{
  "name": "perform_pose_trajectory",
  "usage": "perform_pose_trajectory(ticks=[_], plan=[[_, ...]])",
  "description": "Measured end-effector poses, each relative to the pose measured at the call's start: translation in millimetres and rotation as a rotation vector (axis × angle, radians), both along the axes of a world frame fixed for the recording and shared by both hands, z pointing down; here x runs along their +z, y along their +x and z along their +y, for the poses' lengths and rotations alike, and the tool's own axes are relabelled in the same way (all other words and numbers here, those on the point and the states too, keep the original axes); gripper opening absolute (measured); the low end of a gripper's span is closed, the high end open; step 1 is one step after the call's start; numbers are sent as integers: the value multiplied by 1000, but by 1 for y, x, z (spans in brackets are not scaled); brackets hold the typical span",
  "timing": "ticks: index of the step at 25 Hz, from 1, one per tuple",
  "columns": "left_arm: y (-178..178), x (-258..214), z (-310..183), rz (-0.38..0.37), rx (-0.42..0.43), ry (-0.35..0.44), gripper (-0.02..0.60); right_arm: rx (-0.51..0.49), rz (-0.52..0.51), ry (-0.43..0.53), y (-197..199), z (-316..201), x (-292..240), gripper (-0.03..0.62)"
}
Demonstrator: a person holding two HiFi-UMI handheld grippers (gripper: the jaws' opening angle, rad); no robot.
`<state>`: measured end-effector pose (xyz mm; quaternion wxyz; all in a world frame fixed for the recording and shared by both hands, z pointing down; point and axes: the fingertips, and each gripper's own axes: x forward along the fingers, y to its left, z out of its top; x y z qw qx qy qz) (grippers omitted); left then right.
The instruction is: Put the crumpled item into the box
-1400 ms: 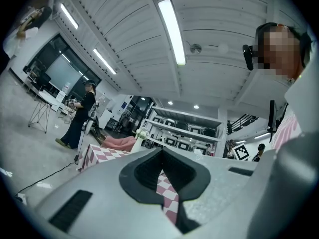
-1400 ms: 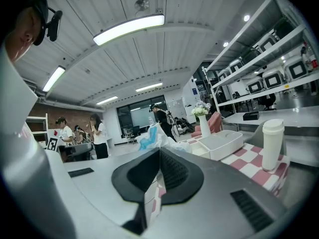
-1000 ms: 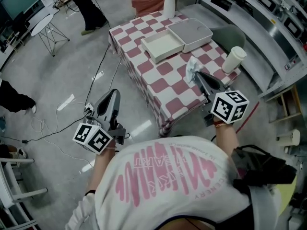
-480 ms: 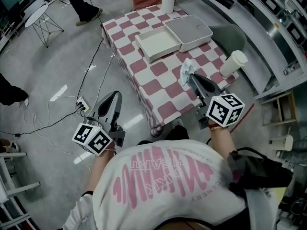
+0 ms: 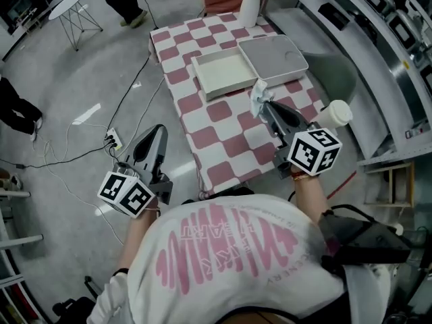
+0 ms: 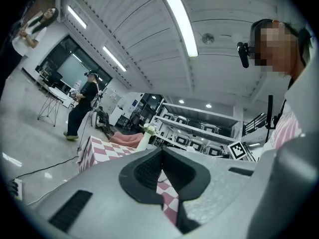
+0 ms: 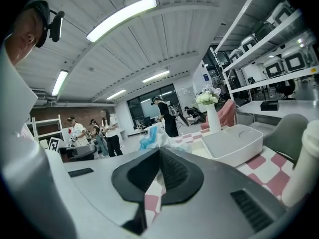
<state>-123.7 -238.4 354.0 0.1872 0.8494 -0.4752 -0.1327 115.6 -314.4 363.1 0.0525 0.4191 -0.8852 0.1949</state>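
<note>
The right tool (image 5: 262,104) is pressed together on the crumpled item (image 5: 258,92). It pinches the bottom end of the item. The item is white with a bit of blue and is held up in the air over the worktop (image 5: 223,130). Its long way runs on from the tip of the tool, away from the person. The loose end points toward the far side of the worktop, where the box (image 5: 223,73) is. In the right gripper view the item (image 7: 152,136) sticks up past the shut tips of the tool (image 7: 158,152).

The box is white and open, and it sits flat on the pink and white checked cloth. The item is near the box's right front corner but not in it. A flat grey piece like a lid (image 5: 273,57) lies just beside the box on the right. A white vase (image 5: 250,7) with flowers stands behind them. A white cup (image 5: 334,113) is at the right edge of the worktop, near the right tool.

The left tool (image 5: 158,129) is well apart from the worktop, out over the floor (image 5: 81,79). Its two sides are pressed together (image 6: 160,154) and nothing is between them. White wires (image 5: 67,155) lie on the floor close by.
</note>
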Motion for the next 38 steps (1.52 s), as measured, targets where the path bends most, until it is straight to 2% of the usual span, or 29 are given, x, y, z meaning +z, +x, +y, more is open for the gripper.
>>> perform_pose_trajectory(ticks=[15,21,29,38], plan=[[-10,14,-7,-15,-272,-31,8,-178,50,-29,-9,-86,31,7],[-22,29,10,-15,-380,-59,8,-241,97,-39,-17,-109,52,7],[-50,55,50,-27,-539,-144,8,-294,170,-51,-30,-139,75,8],[-63,62,82,-22,-617,-182,8,-349,253,-26,-50,-163,88,7]])
